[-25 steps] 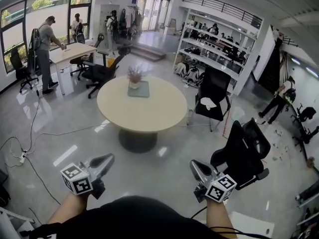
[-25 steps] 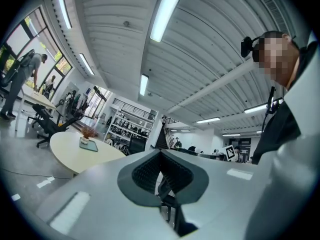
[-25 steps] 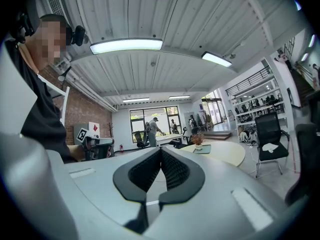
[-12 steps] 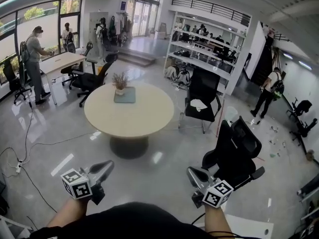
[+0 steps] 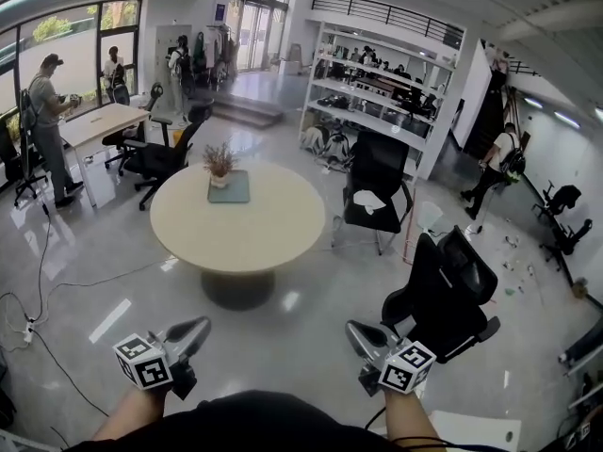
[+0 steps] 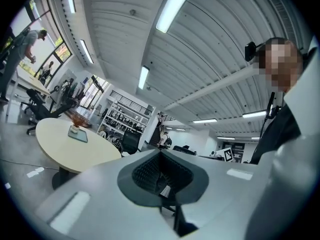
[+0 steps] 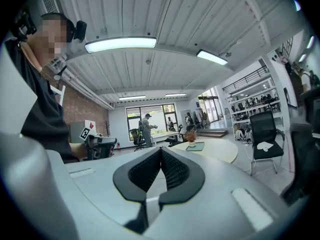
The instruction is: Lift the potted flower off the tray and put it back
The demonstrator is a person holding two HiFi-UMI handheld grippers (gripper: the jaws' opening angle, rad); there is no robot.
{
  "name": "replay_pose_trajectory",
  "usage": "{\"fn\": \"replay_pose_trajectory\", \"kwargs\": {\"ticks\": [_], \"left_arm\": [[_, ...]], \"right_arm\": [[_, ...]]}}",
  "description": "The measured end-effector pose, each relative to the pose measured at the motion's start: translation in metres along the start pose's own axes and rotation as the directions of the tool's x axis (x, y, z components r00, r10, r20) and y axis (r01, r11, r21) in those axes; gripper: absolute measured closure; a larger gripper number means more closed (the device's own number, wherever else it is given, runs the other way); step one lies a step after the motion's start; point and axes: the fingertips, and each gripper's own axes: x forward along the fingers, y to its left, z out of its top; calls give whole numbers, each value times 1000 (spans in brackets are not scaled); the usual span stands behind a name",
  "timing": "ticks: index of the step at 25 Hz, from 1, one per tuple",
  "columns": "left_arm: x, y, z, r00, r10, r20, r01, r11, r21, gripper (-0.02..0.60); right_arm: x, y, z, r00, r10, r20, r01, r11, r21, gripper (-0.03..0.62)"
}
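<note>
The potted flower (image 5: pixel 220 163) stands on a grey-green tray (image 5: pixel 233 189) at the far side of a round beige table (image 5: pixel 254 229), some way off across the floor. My left gripper (image 5: pixel 201 326) and right gripper (image 5: pixel 351 330) are held low in front of me, far from the table and both shut on nothing. The left gripper view shows the flower (image 6: pixel 76 120) and tray (image 6: pixel 78 135) far left of the closed jaws. In the right gripper view, flower (image 7: pixel 190 136) and tray (image 7: pixel 196 146) sit just right of the jaw tips.
A black office chair (image 5: pixel 377 182) stands right of the table and another (image 5: pixel 450 290) near my right gripper. White shelving (image 5: pixel 377 102) lines the back. A person (image 5: pixel 47 111) stands by a desk (image 5: pixel 99 125) at the left. Cables (image 5: pixel 42 285) trail over the glossy floor.
The table with the flower has slid left and a little lower in the head view and looks slightly nearer. Both grippers sit a bit lower in the frame, still shut.
</note>
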Motion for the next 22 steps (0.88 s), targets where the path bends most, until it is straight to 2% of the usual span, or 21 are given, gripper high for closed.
{"fn": "replay_pose_trajectory", "kwargs": {"ticks": [12,18,22], "left_arm": [[-67,173,90,999,10,50,-11,1000,21,588],[-93,259,109,997,58,55,-58,998,4,588],[-95,299,116,994,86,63,-85,996,-18,588]], "right_arm": [[200,57,25,999,40,17,-39,999,-36,579],[288,62,16,998,54,-31,-55,998,-34,579],[333,57,17,995,79,-65,-81,996,-33,579]]}}
